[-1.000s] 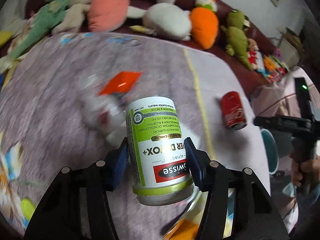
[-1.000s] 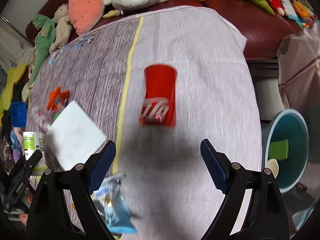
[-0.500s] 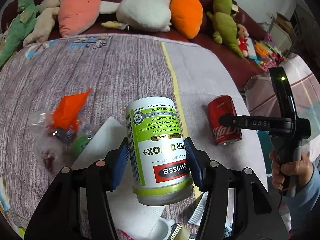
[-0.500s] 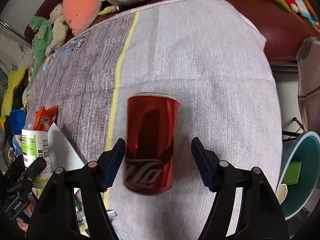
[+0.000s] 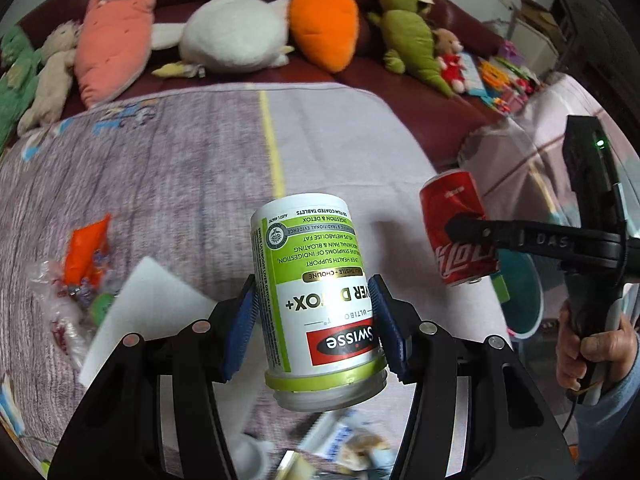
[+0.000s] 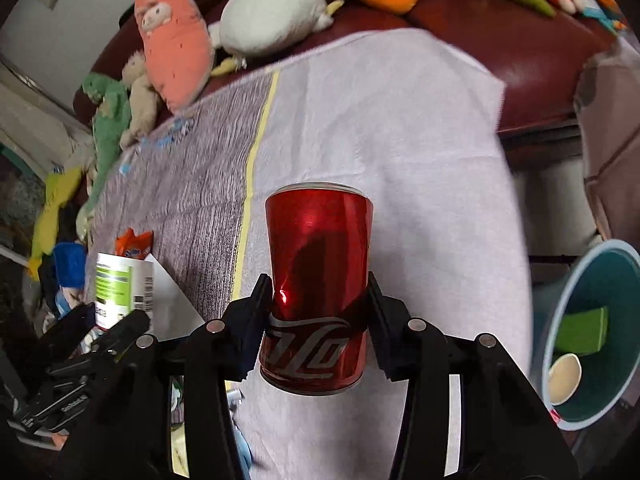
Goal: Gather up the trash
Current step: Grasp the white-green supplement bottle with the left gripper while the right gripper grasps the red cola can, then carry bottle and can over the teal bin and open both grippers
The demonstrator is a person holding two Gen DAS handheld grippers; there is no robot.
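Both grippers loaded, teal plastic bin (image 6: 624,280) nearby.
Left gripper (image 5: 312,320) clamps the green-white supplement bottle (image 5: 316,280); right gripper (image 6: 320,312), jaws closing, squeezes the dented red soda can (image 6: 318,272), which may crumple and slip.

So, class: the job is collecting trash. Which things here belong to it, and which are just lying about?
Belong to the job:
- pill bottle, shut in the left gripper
- red can, right gripper closing on it
- bin
- orange wrapper
- white paper

Just lying about:
- plush carrot
- white plush
- sofa
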